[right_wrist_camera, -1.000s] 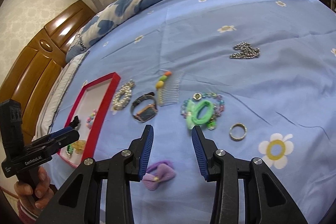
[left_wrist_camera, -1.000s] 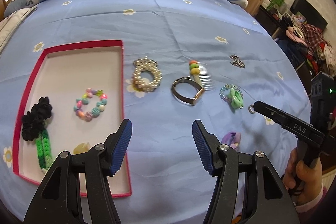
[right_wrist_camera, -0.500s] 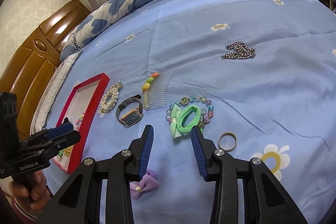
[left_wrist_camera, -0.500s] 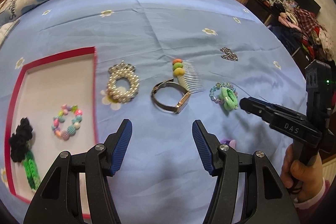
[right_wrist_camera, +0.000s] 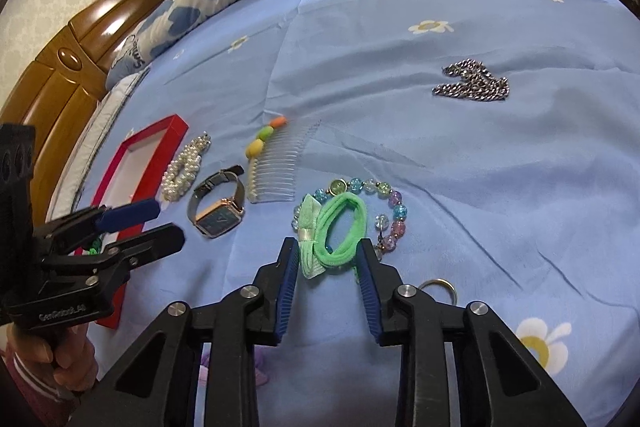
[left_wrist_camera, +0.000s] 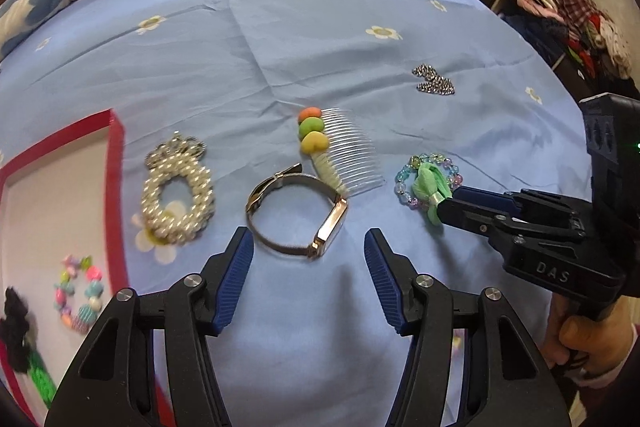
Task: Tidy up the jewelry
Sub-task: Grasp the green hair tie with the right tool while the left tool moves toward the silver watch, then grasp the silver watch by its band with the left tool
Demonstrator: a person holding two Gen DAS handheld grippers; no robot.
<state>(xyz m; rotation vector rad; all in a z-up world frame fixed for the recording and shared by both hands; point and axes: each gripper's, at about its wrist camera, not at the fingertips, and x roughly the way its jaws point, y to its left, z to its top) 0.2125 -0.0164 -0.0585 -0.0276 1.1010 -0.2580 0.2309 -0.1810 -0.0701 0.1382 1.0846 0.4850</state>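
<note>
Blue-padded fingers (right_wrist_camera: 289, 267) of the right gripper (right_wrist_camera: 327, 269) have just been closing around the green fabric hair tie (right_wrist_camera: 340, 231) on the blue floral bedsheet (right_wrist_camera: 480, 167), not pinching yet, so a pickup looks close. Left gripper (left_wrist_camera: 308, 281) has narrowed slightly too, gaping empty near the rose-gold mesh-band watch (left_wrist_camera: 298, 213); red-rimmed tray (left_wrist_camera: 116, 163) sits left

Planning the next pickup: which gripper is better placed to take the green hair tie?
Right. The right gripper has been closing, jaws straddling the green hair tie; the left gripper hangs by the watch.
</note>
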